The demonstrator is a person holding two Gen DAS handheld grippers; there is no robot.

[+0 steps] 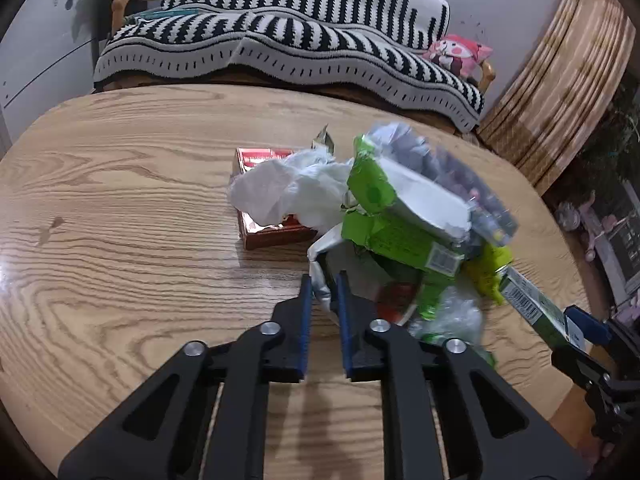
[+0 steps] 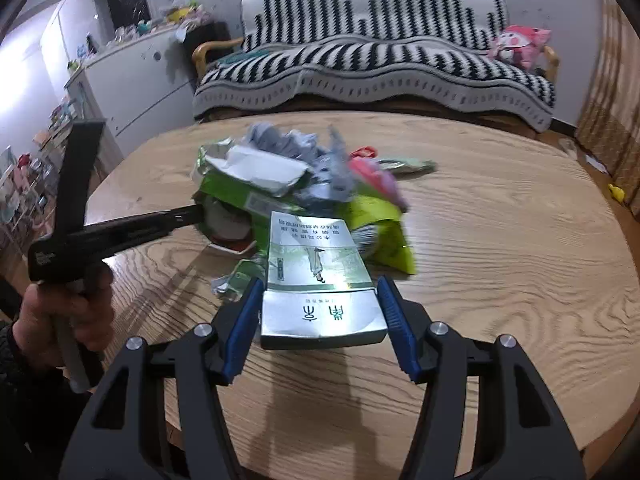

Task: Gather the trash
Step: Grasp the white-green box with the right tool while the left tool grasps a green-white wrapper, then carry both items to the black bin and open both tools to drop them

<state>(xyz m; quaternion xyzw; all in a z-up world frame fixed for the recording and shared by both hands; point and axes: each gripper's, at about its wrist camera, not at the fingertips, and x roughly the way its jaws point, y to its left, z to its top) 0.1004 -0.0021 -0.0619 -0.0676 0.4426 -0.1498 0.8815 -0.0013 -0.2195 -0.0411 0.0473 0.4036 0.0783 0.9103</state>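
A heap of trash (image 1: 404, 216) lies on the round wooden table (image 1: 120, 208): green snack wrappers, a grey plastic bag and crumpled white tissue (image 1: 288, 192) over a red box (image 1: 272, 238). My left gripper (image 1: 324, 288) is shut on the silver foil edge (image 1: 320, 276) of a green wrapper at the heap's near side. In the right wrist view my right gripper (image 2: 319, 282) is shut on a green and silver carton (image 2: 320, 300), held a little above the table just in front of the heap (image 2: 280, 184). The left gripper (image 2: 188, 213) reaches into the heap from the left.
A sofa with a black-and-white striped blanket (image 2: 372, 68) and a pink plush toy (image 2: 520, 46) stands behind the table. A flat green wrapper (image 2: 408, 166) lies beyond the heap. White cabinets (image 2: 132, 80) stand at the left. A person's hand (image 2: 60, 312) holds the left gripper's handle.
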